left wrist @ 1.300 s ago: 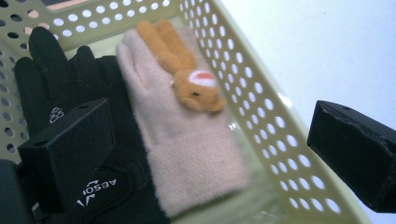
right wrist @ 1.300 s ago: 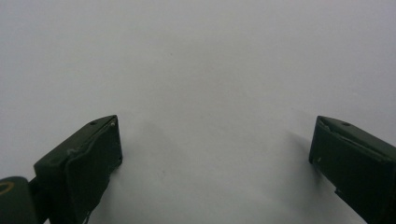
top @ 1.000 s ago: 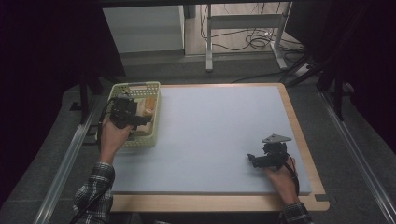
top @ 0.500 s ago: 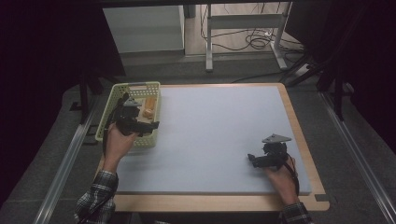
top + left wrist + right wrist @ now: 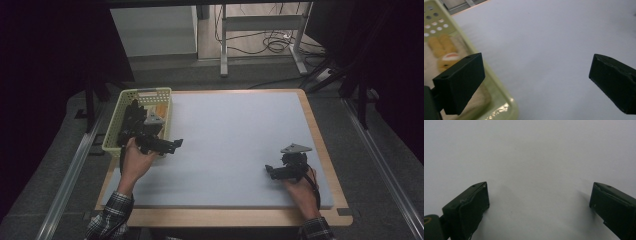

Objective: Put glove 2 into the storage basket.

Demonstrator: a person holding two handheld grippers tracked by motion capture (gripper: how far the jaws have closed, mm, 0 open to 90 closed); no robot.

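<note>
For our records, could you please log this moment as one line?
left claw: open, by basket rim | right claw: open, on mat | basket: soft toy inside

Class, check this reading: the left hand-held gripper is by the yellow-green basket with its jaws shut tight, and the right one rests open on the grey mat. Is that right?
One detail is wrong. The left hand-held gripper is not shut: the left gripper view shows its jaws wide apart, nothing between them. It is beside the yellow-green basket, and the right hand-held gripper is open on the grey mat.
</note>
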